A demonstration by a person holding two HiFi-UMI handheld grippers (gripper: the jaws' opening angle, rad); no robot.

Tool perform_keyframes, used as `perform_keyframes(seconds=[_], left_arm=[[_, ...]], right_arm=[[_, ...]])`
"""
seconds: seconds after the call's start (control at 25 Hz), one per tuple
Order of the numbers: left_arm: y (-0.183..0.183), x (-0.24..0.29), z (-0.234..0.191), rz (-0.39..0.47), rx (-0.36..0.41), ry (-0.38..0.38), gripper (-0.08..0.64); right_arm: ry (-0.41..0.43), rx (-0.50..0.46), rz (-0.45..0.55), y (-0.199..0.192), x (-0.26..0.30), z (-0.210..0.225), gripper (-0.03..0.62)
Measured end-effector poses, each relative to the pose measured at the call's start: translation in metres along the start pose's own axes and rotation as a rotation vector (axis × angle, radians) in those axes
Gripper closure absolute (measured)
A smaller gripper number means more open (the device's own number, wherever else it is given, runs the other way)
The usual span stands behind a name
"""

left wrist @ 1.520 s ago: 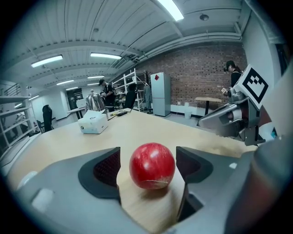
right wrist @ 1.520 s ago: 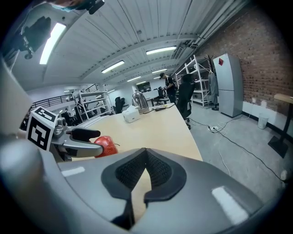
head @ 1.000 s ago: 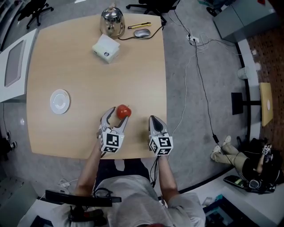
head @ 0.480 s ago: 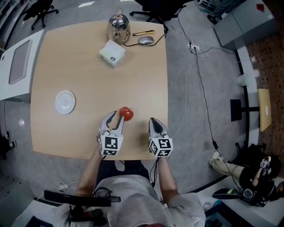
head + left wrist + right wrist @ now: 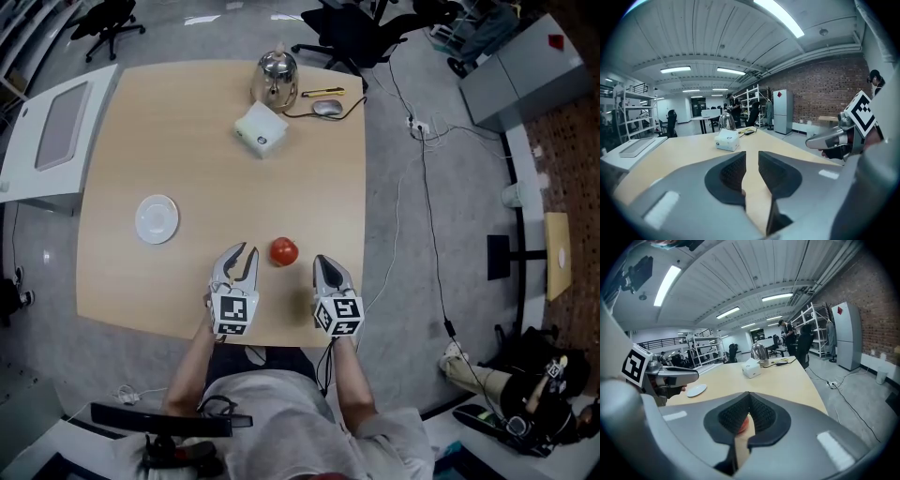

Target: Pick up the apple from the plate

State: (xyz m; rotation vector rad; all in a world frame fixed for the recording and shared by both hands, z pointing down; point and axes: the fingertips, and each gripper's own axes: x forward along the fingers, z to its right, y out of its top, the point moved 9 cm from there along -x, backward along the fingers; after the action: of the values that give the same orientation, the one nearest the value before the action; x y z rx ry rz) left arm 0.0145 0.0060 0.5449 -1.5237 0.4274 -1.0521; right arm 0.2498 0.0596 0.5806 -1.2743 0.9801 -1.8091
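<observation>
Left gripper (image 5: 244, 255) has come off the apple (image 5: 284, 251). A second ago the fruit sat right at its tips; now it lies alone on the worktop (image 5: 187, 150), just beside those tips and clear of them. The jaws have just been closing and now stand with a narrow slit between the pads and nothing in it; the left gripper view shows only bare wood through the gap. Right gripper (image 5: 322, 262) is closed with its pads together and holds nothing. It sits just on the other side of the apple, and a sliver of red shows past its jaws in its own view.

Task status: looks done, or past done. The apple is off the plate (image 5: 157, 218), which is empty and well apart from the apple, off to the left gripper's side. Neither gripper holds the fruit, so it reads as picked up, moved and set down between the two. If a hold in the air is wanted, a re-grasp is still left.

Surroundings, relative to the apple:
- A white box (image 5: 261, 129) stands well beyond it, toward the far edge.
- A shiny kettle (image 5: 275, 78) is further on behind the box.
- A mouse (image 5: 327, 108) and a yellow pen (image 5: 323, 92) lie at the far edge beside the kettle.
- Office chairs and floor cables are off the worktop.

Nothing stands between either gripper and the apple, so access is free from both sides.
</observation>
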Motion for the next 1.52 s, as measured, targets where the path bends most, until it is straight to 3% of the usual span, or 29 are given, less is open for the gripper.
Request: perform_keyframes(seconds=[0.96, 1.52], left_arm=[[0.014, -0.069, -0.074, 0.072, 0.008, 0.184, 0.505], [0.028, -0.107, -0.096, 0.140, 0.015, 0.210, 0.526]], right_arm=[[0.166, -0.073, 0.085, 0.056, 0.041, -0.094, 0.586], [0.184, -0.089, 0.135, 0.069, 0.033, -0.131, 0.586]])
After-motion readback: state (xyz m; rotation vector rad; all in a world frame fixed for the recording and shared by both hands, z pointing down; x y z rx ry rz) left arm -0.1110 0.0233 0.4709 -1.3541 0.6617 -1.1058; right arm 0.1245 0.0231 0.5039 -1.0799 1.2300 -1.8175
